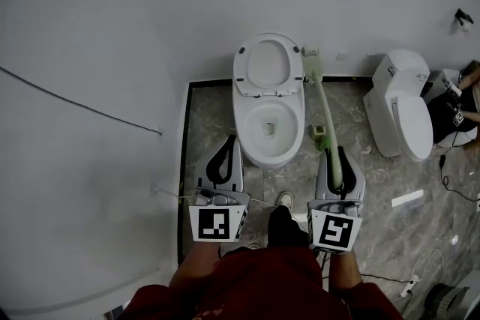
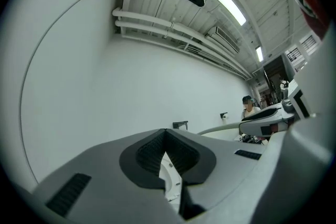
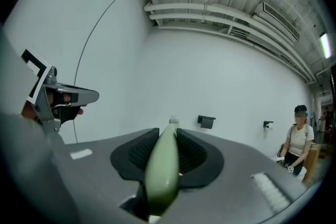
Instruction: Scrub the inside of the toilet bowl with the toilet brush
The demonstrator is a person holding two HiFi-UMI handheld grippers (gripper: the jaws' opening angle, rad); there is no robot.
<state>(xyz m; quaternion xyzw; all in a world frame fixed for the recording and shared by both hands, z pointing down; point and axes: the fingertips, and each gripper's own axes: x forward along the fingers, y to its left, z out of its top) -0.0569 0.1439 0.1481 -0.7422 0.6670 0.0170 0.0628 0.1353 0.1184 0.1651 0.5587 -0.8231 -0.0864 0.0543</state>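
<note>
**Here: brush lifted clear of the bowl, scrubbing not yet begun**

*Head view.* The toilet bowl (image 1: 268, 133) stands open on the tiled floor (image 1: 360, 183), its seat (image 1: 268, 64) tipped up against the wall so that the inside is free to reach. The right gripper (image 1: 339, 160) is clamped on the lower end of the pale green toilet brush (image 1: 328, 112). The handle runs forward along the bowl's right flank, and the bristle head (image 1: 311, 52) sits level with the raised seat, beside the bowl and not in it. A small green holder (image 1: 319, 133) stands on the floor just beside the bowl, under the handle. The left gripper (image 1: 225, 154) hangs at the bowl's left side with its jaws together and nothing in them, judged to be kept out of the brush's way. A second toilet (image 1: 409, 116) stands well apart to the right.

*Left gripper view.* The pads of the left gripper (image 2: 165, 134) meet at the tip. The white seen through the slit below them is the toilet (image 2: 170, 182) beyond, not a thing held.

*Right gripper view.* The right gripper (image 3: 169, 136) presses both pads against the toilet brush (image 3: 161, 176), which points straight out along the jaws. Its bristles (image 3: 174, 122) show against the wall. This end grip gives the longest reach. The head must, by judgement, swing left and dip before it meets the bowl's inside.
</note>
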